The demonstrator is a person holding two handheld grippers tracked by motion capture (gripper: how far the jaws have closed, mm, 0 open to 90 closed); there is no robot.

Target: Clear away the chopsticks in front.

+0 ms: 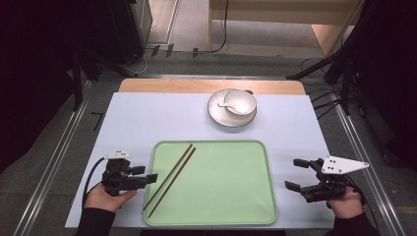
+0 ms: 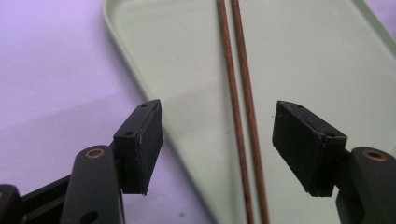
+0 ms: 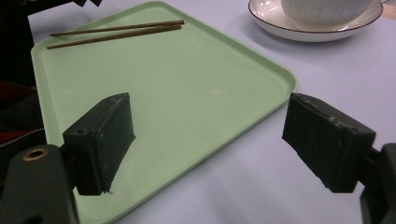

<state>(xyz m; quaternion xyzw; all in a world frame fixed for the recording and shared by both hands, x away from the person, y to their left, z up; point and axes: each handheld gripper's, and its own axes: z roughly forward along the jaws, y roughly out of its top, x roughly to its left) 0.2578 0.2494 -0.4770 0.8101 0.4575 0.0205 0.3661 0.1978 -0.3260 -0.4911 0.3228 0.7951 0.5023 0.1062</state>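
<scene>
Two brown chopsticks (image 1: pixel 172 178) lie side by side, slanted, on the left part of a pale green tray (image 1: pixel 231 196). My left gripper (image 1: pixel 151 178) hovers at the tray's left rim, pointing at them, and is open. In the left gripper view the chopsticks (image 2: pixel 231 93) run up between the wide-apart jaws of that gripper (image 2: pixel 218 106) without touching the pads. My right gripper (image 1: pixel 292 174) is open just off the tray's right edge, with nothing between its jaws. In the right gripper view it (image 3: pixel 208 100) looks across the tray (image 3: pixel 187 84) toward the chopsticks (image 3: pixel 116 28).
Beyond the tray, a white plate (image 1: pixel 216 118) carries a white bowl (image 1: pixel 241 102) with a spoon (image 1: pixel 226 105) in it. The plate (image 3: pixel 280 28) is at the upper right of the right gripper view. A pale cloth (image 1: pixel 147 118) covers the table.
</scene>
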